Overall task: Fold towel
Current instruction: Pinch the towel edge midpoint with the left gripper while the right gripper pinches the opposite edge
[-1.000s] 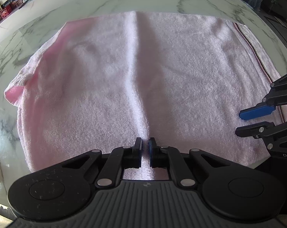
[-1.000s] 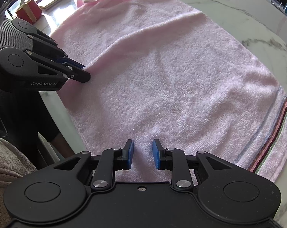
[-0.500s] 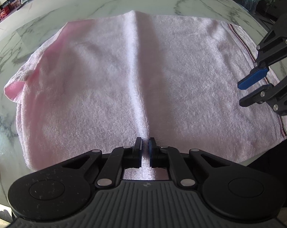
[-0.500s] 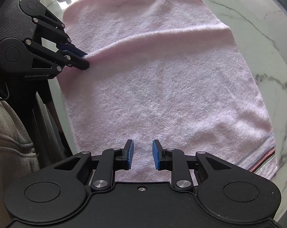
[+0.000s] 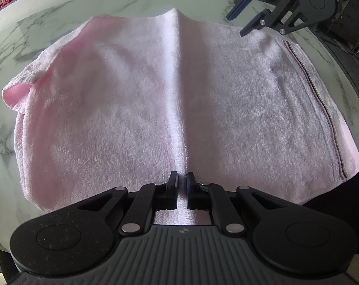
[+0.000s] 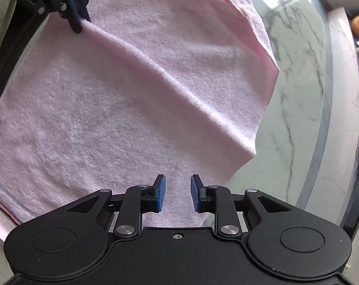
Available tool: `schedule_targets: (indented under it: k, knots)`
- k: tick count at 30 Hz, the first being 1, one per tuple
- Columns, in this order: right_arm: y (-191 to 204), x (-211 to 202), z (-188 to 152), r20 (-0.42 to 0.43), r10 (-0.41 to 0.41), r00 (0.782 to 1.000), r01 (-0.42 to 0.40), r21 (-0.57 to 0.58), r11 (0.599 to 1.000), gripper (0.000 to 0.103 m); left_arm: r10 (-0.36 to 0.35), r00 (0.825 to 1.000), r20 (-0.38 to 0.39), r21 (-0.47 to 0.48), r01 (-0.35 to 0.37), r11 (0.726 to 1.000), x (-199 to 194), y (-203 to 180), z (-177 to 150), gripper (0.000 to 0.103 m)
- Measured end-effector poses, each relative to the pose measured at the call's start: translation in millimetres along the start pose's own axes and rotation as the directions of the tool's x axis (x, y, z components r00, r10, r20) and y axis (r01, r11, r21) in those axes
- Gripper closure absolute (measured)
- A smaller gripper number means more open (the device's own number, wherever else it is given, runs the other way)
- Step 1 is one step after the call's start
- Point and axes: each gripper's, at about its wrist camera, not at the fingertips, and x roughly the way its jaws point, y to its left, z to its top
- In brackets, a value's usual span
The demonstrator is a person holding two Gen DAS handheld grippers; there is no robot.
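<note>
Now the right gripper (image 6: 176, 193) has swung across to the far edge of the towel (image 5: 155, 109); a second ago it sat low beside the striped end, near the front edge. In the left wrist view it hangs above the far edge, to the right of where the ridge ends (image 5: 236, 22). Its jaws stand spread with nothing between them, and the towel's far edge lies just below its blue pads (image 6: 161, 194).

Meanwhile the left gripper (image 5: 181, 187) has not moved: its jaws stay pressed together on a pinch of the towel's near edge at mid-length. From that pinch a raised ridge (image 6: 170, 78) runs straight across the cloth to the far side.

Otherwise the towel lies spread flat on the marble table (image 5: 132, 2), its striped end (image 5: 322, 109) to the right and one far-left corner (image 5: 15, 90) curled up.

Judging from this, the right gripper seems set to take the ridge's far end, so the cloth can be lifted along its middle line and folded in half. No fold is made yet.
</note>
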Motion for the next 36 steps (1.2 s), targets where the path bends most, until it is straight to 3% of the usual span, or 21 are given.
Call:
schedule_targets:
  k: [6, 9, 16, 26, 32, 36]
  knots:
    - [-33.3, 24.0, 10.6, -0.002, -0.028, 1.0, 0.026, -0.304, 0.952, 0.08, -0.007, 0.999, -0.045, 0.037, 0.009, 0.999, 2.2, 0.4, 6.2, 0.097]
    - [-43.0, 35.9, 15.9, -0.003, -0.01, 1.0, 0.009, -0.391, 0.92, 0.073, -0.017, 0.998, -0.06, 0.038, 0.02, 0.999, 3.1, 3.4, 8.0, 0.097]
    - [-47.4, 69.4, 22.1, -0.046, 0.033, 0.998, -0.054, -0.581, 0.812, 0.073, -0.021, 0.997, -0.073, 0.051, 0.025, 0.998, 3.5, 5.2, 7.6, 0.097]
    - [-47.5, 88.9, 32.7, -0.045, 0.083, 0.995, -0.093, -0.654, 0.751, 0.073, -0.014, 0.997, -0.073, 0.046, 0.018, 0.999, 7.9, -2.4, 9.5, 0.097]
    - [-43.1, 94.6, 38.7, -0.074, 0.112, 0.991, -0.133, -0.651, 0.748, 0.092, -0.015, 0.997, -0.073, 0.042, 0.019, 0.999, 7.0, -2.1, 9.8, 0.097]
    - [-34.0, 97.6, 41.0, -0.076, 0.099, 0.992, -0.125, -0.642, 0.756, 0.098, -0.004, 0.998, -0.067, 0.051, 0.008, 0.999, 7.2, -4.7, 8.4, 0.098]
